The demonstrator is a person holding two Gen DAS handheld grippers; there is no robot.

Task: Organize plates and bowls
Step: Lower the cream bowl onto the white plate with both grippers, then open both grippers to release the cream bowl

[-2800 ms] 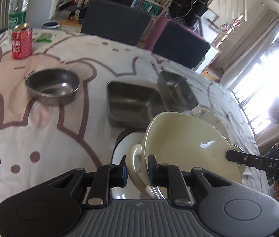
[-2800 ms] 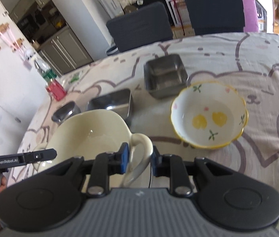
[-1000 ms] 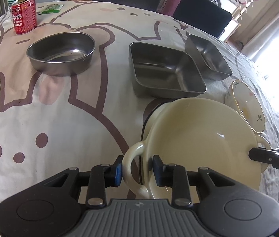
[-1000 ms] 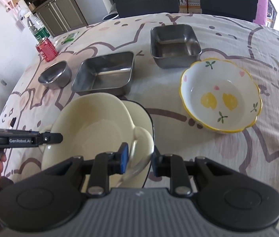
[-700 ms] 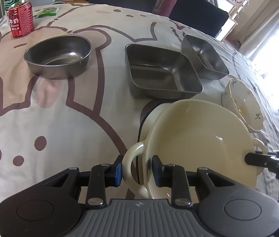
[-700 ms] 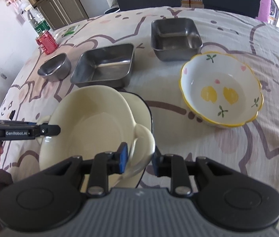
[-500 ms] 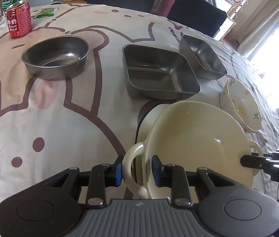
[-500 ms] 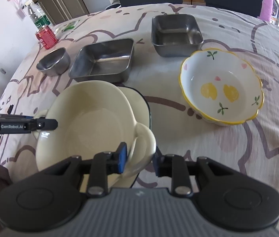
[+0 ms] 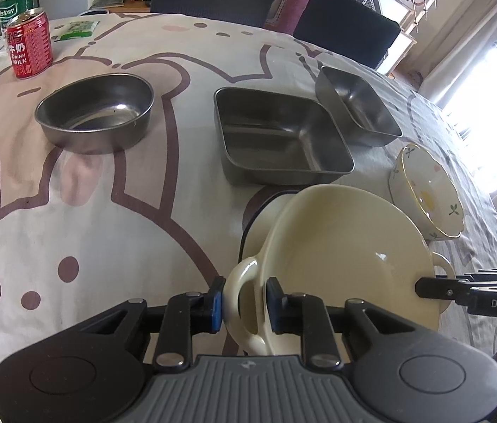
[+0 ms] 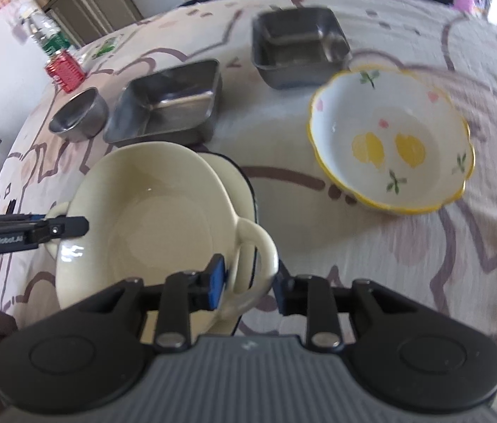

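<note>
Two-handled cream bowl being held over one dark-rimmed plate

Left gripper is closed on one handle; right gripper jaws have just been opening, straddling the other. Three steel dishes and one floral bowl are being counted.

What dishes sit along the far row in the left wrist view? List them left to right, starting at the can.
Red drink can → oval steel bowl → large square steel tray → small square steel tray.

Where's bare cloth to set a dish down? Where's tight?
Free: the tablecloth left of the cream bowl, in front of the round steel bowl; right of the floral bowl. Tight: between large steel tray, cream bowl and floral bowl.
</note>
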